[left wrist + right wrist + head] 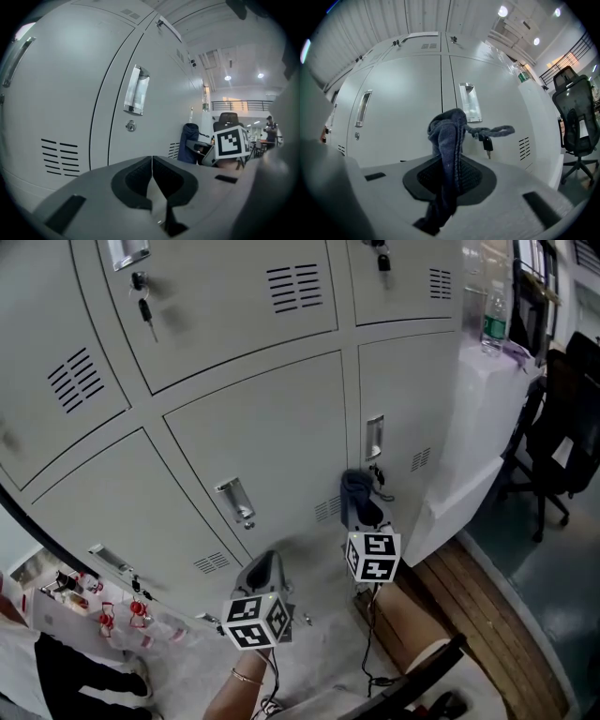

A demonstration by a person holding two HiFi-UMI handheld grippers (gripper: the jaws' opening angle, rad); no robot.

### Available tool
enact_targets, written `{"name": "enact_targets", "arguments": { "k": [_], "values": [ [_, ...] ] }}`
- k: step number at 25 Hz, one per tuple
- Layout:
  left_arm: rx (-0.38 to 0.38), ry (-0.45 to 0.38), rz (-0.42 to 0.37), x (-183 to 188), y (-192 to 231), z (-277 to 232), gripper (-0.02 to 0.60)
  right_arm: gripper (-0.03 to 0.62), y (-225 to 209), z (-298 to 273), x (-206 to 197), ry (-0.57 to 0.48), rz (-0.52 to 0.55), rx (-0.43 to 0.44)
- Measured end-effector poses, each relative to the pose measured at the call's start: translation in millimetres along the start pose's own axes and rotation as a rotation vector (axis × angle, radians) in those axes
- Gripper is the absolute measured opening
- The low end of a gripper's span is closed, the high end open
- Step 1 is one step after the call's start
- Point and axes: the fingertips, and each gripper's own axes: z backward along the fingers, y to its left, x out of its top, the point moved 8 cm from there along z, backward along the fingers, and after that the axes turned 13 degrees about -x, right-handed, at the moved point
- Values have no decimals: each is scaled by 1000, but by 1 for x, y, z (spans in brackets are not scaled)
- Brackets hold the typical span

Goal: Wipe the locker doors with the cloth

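Right gripper view: your right gripper point(451, 180) had its jaws closed on the dark blue cloth point(446, 133). The cloth stood bunched above the pads, and its lower end ran down between them toward the camera. One tail of the cloth trailed to the right, just above the key point(487, 143) that hung below the recessed handle point(468, 101). Behind it stood the grey locker door point(501, 117); whether cloth and door touched could not be told.

Left gripper view: your left gripper point(152, 180) had its jaws pressed together with nothing between them. It pointed at a neighbouring locker door point(164, 93), which carried a round lock point(131, 125) below a second handle point(137, 91).

Head view: you held the left gripper lower than the right one and to its left, both before the lower row of lockers. A black office chair point(562, 418) stood well to the right. A clear bottle point(494, 320) rested on a white cabinet point(487, 418) beside the lockers.
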Motion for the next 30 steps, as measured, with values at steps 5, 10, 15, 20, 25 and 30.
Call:
{"name": "enact_targets", "arguments": {
  "k": [5, 10, 15, 20, 25, 30],
  "values": [
    [-5, -10, -3, 3, 1, 4, 9, 51, 2, 6, 1, 1, -3, -12],
    [-20, -25, 6, 5, 4, 11, 9, 49, 8, 22, 0, 11, -4, -20],
    [-39, -37, 3, 7, 10, 22, 9, 49, 25, 45, 2, 35, -1, -16],
    [-40, -57, -11, 13, 25, 43, 9, 49, 53, 74, 6, 73, 10, -22],
    [-63, -73, -31, 23, 39, 68, 9, 48, 85, 111, 22, 65, 12, -21],
    [-107, -89, -37, 29, 52, 93, 9, 48, 121, 149, 38, 43, 18, -25]
  ]
}}
